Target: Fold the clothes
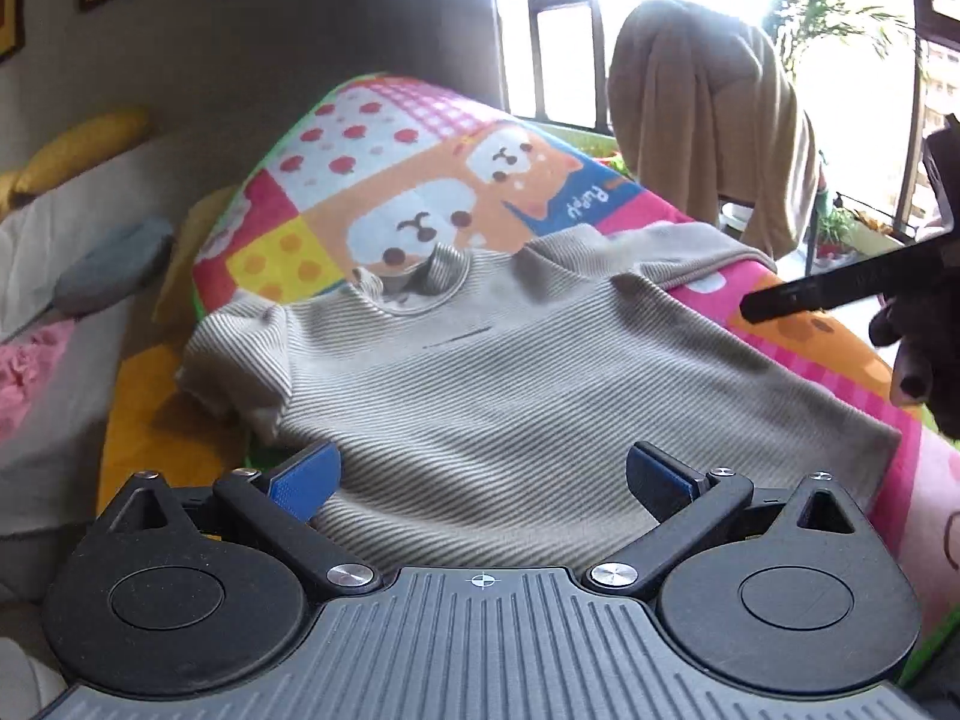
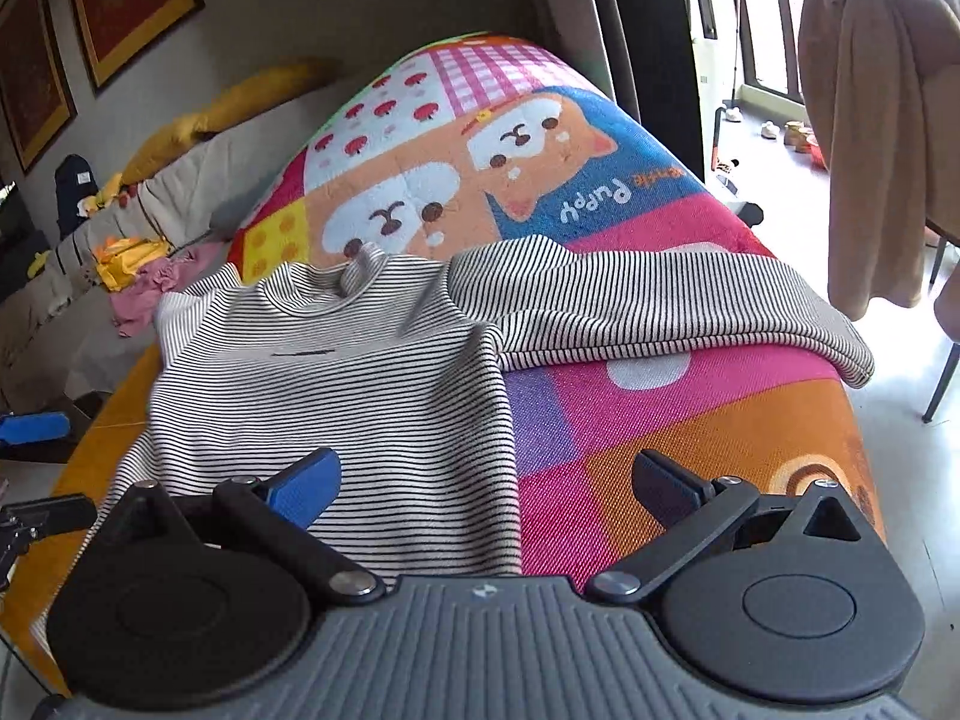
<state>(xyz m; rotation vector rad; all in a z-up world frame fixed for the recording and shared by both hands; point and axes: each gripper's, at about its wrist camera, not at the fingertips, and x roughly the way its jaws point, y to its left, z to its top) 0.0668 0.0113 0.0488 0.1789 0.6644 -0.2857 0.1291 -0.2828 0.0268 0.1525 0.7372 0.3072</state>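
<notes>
Right view alone shows striped shirt (image 2: 336, 378) sleeve spread rightward on puppy-print blanket (image 2: 630, 420); left gripper (image 1: 483, 471), right gripper (image 2: 486, 480) both agape, empty; sofa (image 2: 180, 192) behind.

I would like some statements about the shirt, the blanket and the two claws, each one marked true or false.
1. The shirt is striped. True.
2. The shirt lies folded into a small square. False: it lies spread out, one long sleeve stretched sideways.
3. The blanket under it shows cartoon puppies. True.
4. The left claw is shut on the hem. False: it is open, holding nothing.
5. The right claw is open. True.
</notes>
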